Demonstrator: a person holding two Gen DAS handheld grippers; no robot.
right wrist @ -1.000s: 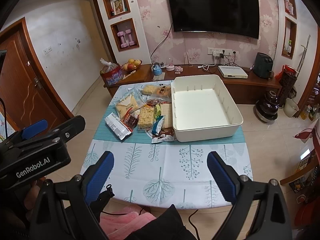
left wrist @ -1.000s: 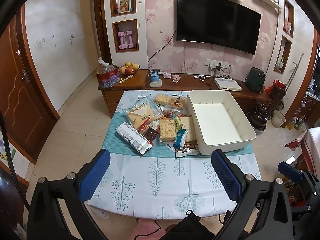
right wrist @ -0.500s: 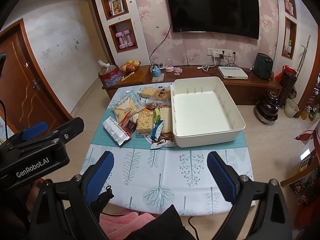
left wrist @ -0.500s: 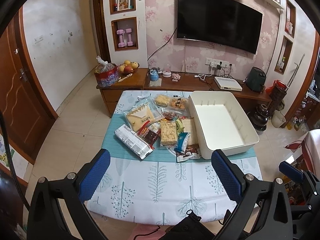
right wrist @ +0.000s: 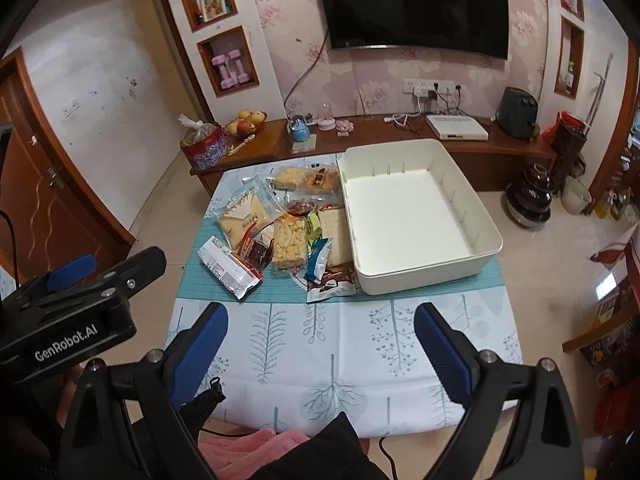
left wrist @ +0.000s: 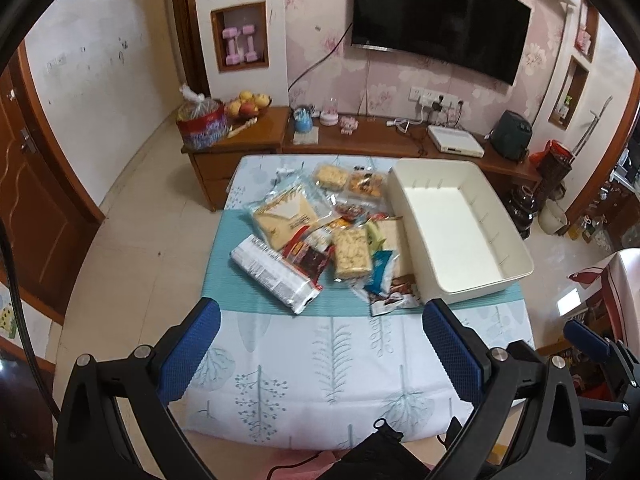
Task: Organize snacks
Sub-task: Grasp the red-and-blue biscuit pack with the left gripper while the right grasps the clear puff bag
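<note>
A heap of snack packets (left wrist: 320, 232) lies on the table's teal strip, left of an empty white bin (left wrist: 460, 232). The heap includes a silver packet (left wrist: 276, 276), a large clear bag of crackers (left wrist: 288, 216) and a clear pack of yellow puffs (left wrist: 351, 254). The heap (right wrist: 280, 228) and the bin (right wrist: 412, 216) also show in the right wrist view. My left gripper (left wrist: 320, 352) is open and empty above the table's near half. My right gripper (right wrist: 322, 350) is open and empty, also short of the snacks.
The table (left wrist: 332, 360) has a white cloth with tree prints. Behind it stands a low wooden TV cabinet (left wrist: 360, 136) with a fruit bowl (left wrist: 248, 106) and a red basket (left wrist: 202, 126). The left gripper's body (right wrist: 68, 312) shows at the left of the right wrist view.
Both grippers have moved forward toward the table, so the snacks and bin look closer. Both stay open and empty.
</note>
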